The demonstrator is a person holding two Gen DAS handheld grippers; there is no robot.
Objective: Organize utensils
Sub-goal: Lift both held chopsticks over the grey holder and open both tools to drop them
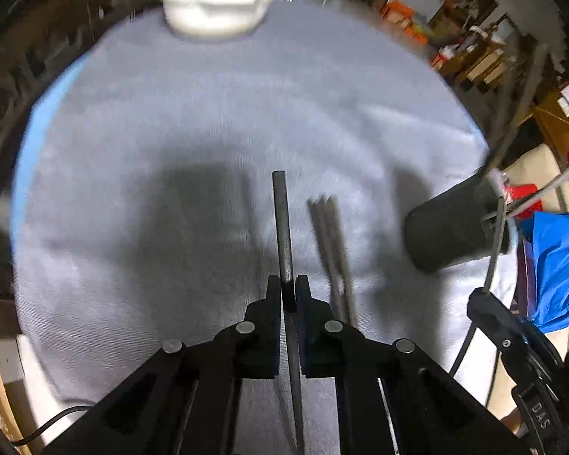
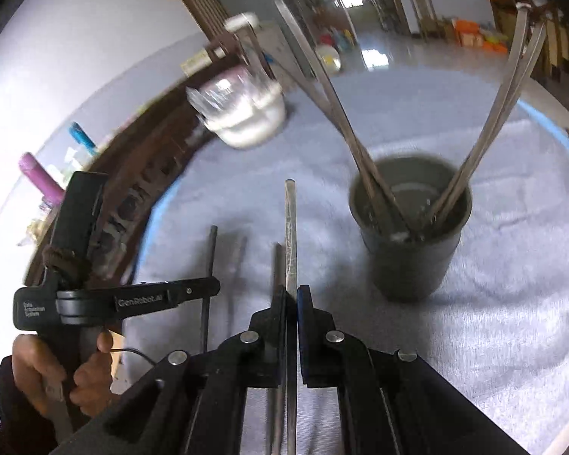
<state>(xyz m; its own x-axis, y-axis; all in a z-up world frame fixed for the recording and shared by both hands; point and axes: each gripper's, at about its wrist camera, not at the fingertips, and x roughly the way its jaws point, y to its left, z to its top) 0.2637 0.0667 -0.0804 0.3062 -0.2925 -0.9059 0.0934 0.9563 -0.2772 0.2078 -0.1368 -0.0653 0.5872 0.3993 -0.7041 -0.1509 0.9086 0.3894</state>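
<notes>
In the left wrist view my left gripper is shut on a dark flat utensil handle that sticks out ahead of the jaws, above the grey cloth. Several more utensils lie blurred on the cloth just to its right. In the right wrist view my right gripper is shut on a silvery utensil handle. A dark cup stands ahead to the right with several utensils leaning in it. A hand holds the left gripper at the left, with its dark utensil.
A white and clear jar stands at the cloth's far edge beside a dark wooden rail. Another utensil lies on the cloth under my right jaws. The same dark cup sits near the cloth's right edge in the left wrist view.
</notes>
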